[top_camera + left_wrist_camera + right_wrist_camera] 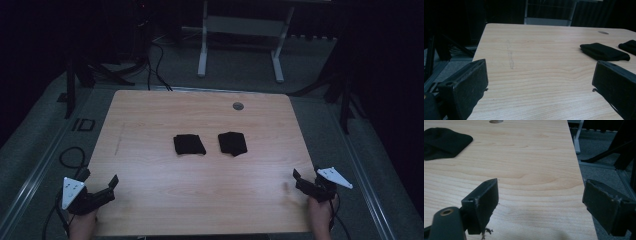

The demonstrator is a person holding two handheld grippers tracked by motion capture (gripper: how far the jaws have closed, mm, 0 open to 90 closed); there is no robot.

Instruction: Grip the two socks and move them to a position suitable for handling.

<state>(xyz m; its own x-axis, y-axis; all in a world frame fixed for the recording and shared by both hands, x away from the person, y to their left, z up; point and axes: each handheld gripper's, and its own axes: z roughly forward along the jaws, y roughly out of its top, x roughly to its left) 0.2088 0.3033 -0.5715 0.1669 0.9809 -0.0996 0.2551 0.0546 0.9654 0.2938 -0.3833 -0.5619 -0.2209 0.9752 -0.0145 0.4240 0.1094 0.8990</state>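
Room: dim, dark walls, grey carpeted floor (240,70); a white-legged table frame (239,30) stands behind the worktop; black cables (157,60) trail at the back left.
Worktop: pale wood-grain top (200,200), rounded corners, a small round grommet hole (238,106) near the far edge, right of centre; a faint scuff line (510,56) runs on its left part.
Left hand-held gripper (102,192): at the near left corner of the worktop, held by a hand (82,225) coming in from the bottom edge; grey three-cornered plate on top; jaws released, standing wide apart, nothing between them; in the left gripper view only bare wood lies between the jaws.
Left black cloth (189,144): folded, flat on the worktop, slightly left of centre; well apart from both grippers; seen also ahead and to the right in the left gripper view (604,52).
Right black cloth (232,143): folded, flat, just beside the left one with a gap of bare wood between; seen at the upper left of the right gripper view (442,142).
Right hand-held gripper (300,181): at the near right edge of the worktop, held by a hand (319,212); grey plate on top; jaws released, wide apart, empty; one jaw over the wood, the other past the worktop's edge.
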